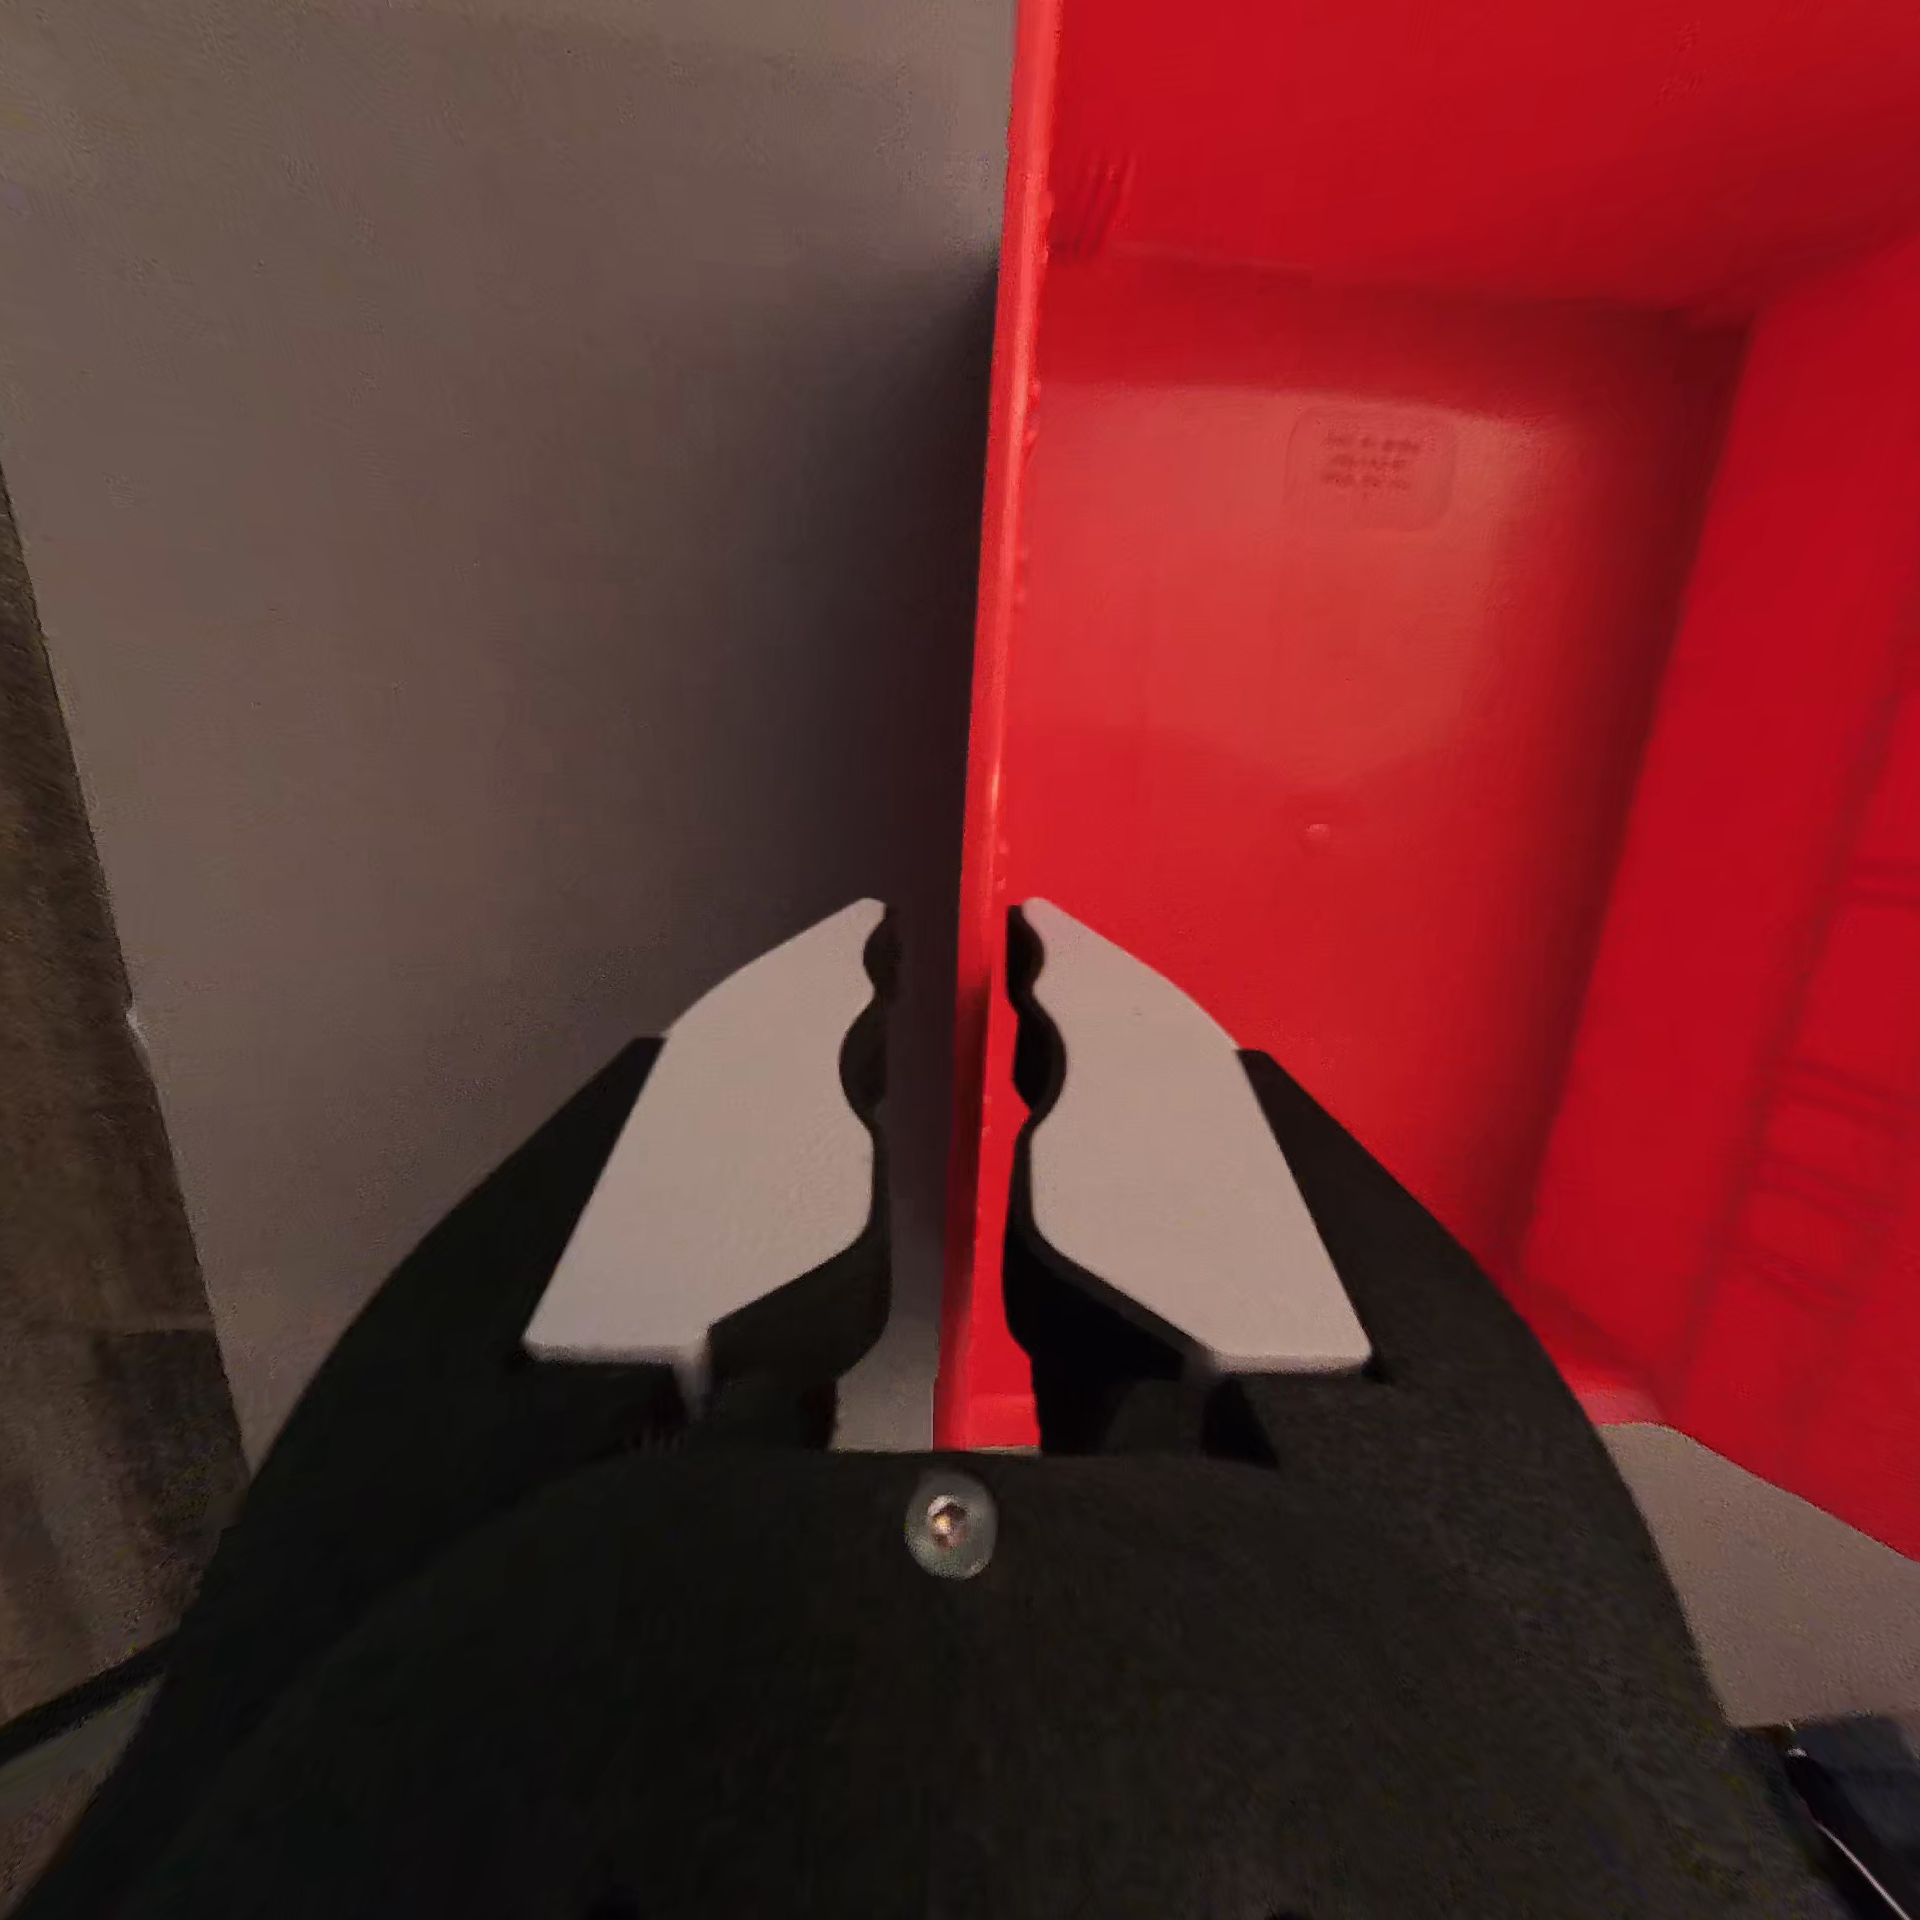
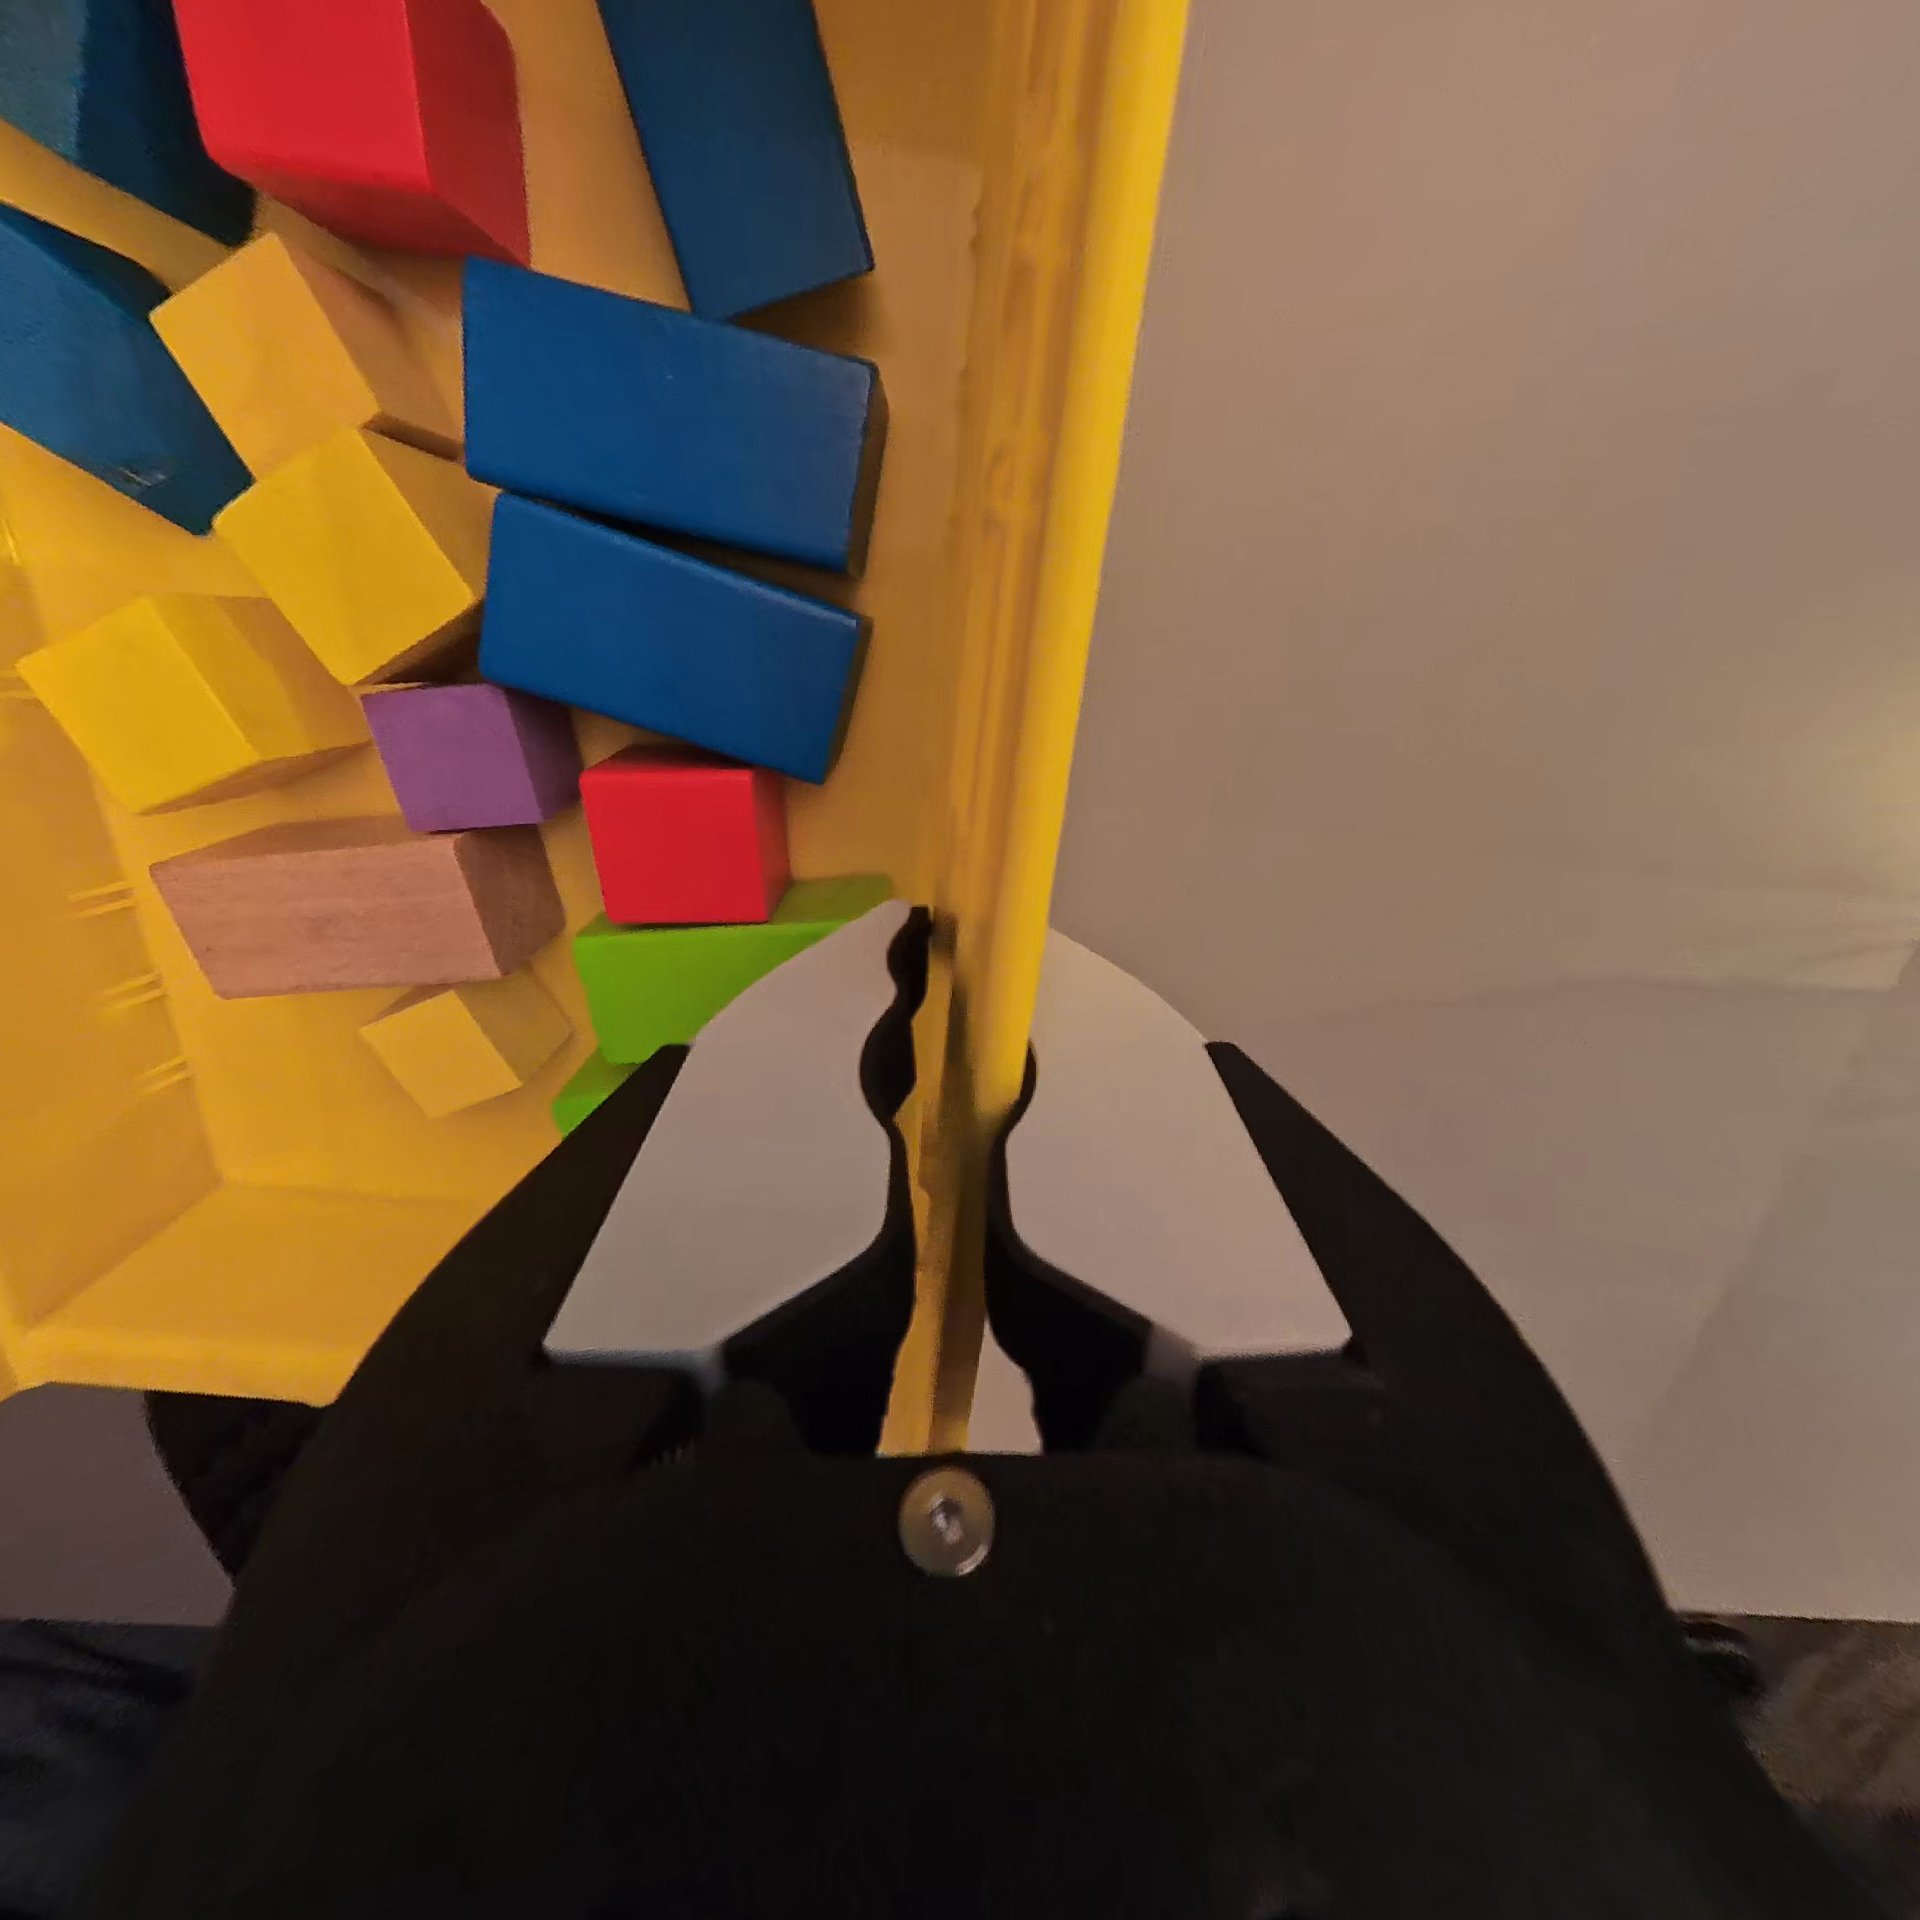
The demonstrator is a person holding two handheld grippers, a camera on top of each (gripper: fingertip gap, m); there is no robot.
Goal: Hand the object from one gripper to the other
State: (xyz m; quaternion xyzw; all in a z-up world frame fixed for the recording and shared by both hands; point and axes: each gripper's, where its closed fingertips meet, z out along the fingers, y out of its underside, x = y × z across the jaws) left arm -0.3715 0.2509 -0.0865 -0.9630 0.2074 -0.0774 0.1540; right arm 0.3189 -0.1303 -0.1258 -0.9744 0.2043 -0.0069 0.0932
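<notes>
My left gripper (image 1: pixel 945 920) straddles the left wall (image 1: pixel 997 623) of an empty red bin (image 1: pixel 1351 727). Its jaws stand slightly apart: a thin gap shows between the left finger (image 1: pixel 790 1039) and the wall, and the right finger (image 1: pixel 1122 1091) is inside the bin. My right gripper (image 2: pixel 977 935) is shut on the right wall (image 2: pixel 1070 520) of a yellow bin. That bin holds several wooden blocks: blue (image 2: pixel 665 416), red (image 2: pixel 681 836), green (image 2: pixel 675 977), purple (image 2: pixel 468 753), yellow (image 2: pixel 343 551) and plain wood (image 2: pixel 353 904).
A grey-white surface (image 1: pixel 468 623) lies left of the red bin and right of the yellow bin (image 2: pixel 1507 623). A dark textured cloth or carpet (image 1: pixel 62 1143) runs along the left edge of the left wrist view.
</notes>
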